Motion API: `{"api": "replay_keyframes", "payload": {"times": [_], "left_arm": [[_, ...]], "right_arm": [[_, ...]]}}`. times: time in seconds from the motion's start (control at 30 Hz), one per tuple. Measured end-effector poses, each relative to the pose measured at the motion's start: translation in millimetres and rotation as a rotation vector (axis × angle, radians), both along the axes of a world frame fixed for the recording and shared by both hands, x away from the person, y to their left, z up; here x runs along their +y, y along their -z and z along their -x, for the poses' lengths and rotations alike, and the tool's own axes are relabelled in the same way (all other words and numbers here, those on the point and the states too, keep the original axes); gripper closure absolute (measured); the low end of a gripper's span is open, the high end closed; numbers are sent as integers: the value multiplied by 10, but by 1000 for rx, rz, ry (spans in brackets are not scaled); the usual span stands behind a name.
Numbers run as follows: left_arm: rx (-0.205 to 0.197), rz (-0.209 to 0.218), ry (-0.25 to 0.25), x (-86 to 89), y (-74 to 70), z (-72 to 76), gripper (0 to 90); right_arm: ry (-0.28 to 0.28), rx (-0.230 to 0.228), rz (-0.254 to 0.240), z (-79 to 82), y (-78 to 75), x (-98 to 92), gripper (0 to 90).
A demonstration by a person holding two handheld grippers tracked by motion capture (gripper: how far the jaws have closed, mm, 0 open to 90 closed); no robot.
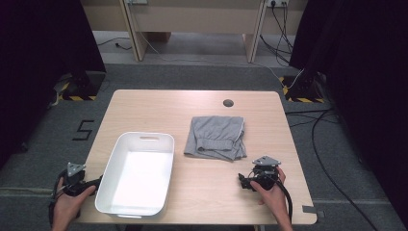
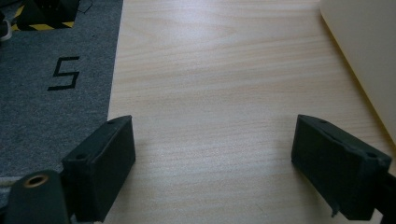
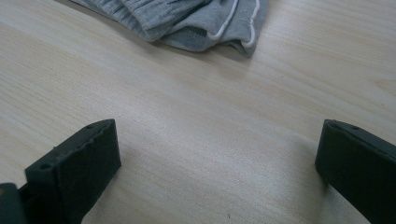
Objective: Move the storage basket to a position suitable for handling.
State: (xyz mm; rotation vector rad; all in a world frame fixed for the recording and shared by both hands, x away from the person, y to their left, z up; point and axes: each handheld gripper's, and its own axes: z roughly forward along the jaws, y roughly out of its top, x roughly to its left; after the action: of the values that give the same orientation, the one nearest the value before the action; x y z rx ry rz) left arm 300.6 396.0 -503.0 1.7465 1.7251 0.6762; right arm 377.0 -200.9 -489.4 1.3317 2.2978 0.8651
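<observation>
A folded grey garment [image 1: 215, 137] with white piping lies right of the table's middle; its near edge [image 3: 196, 23] shows at the top of the right gripper view. A white rectangular bin [image 1: 137, 173] stands empty at the front left, its wall [image 2: 369, 56] at the right edge of the left gripper view. My left gripper [image 1: 98, 182] rests by the table's left front edge beside the bin, open over bare wood [image 2: 212, 154]. My right gripper [image 1: 241, 180] sits on the table in front of the garment, open with nothing between its jaws [image 3: 217, 163].
A wooden table [image 1: 159, 110] carries a dark cable hole [image 1: 228, 102] near its far edge. Grey carpet with a black "5" mark [image 1: 82, 130] lies to the left. Cables [image 1: 327, 139] trail over the floor at right, and dark curtains flank both sides.
</observation>
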Motion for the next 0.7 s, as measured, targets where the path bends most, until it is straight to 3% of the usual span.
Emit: {"api": "replay_keyframes", "payload": {"times": [0.1,0.2,0.27,0.3,0.33,0.5,0.7], "left_arm": [[0,0,0,0,0,0,128],[0,0,0,0,0,0,128],[2,0,1,1,-2,0,128],[0,0,0,0,0,-1,128],[1,0,1,0,-1,0,128],[0,0,0,0,0,0,128],[0,0,2,-1,0,0,128]], "right_arm": [[5,4,-5,16,-8,7,29],[-14,-31,-20,17,-20,10,197],[-23,-40,-23,17,-30,15,210],[-19,-73,-28,11,-50,31,141],[-15,-86,-37,4,-66,43,174],[-46,-138,-58,-99,-195,201,172],[-70,-155,-51,-327,-307,453,198]]}}
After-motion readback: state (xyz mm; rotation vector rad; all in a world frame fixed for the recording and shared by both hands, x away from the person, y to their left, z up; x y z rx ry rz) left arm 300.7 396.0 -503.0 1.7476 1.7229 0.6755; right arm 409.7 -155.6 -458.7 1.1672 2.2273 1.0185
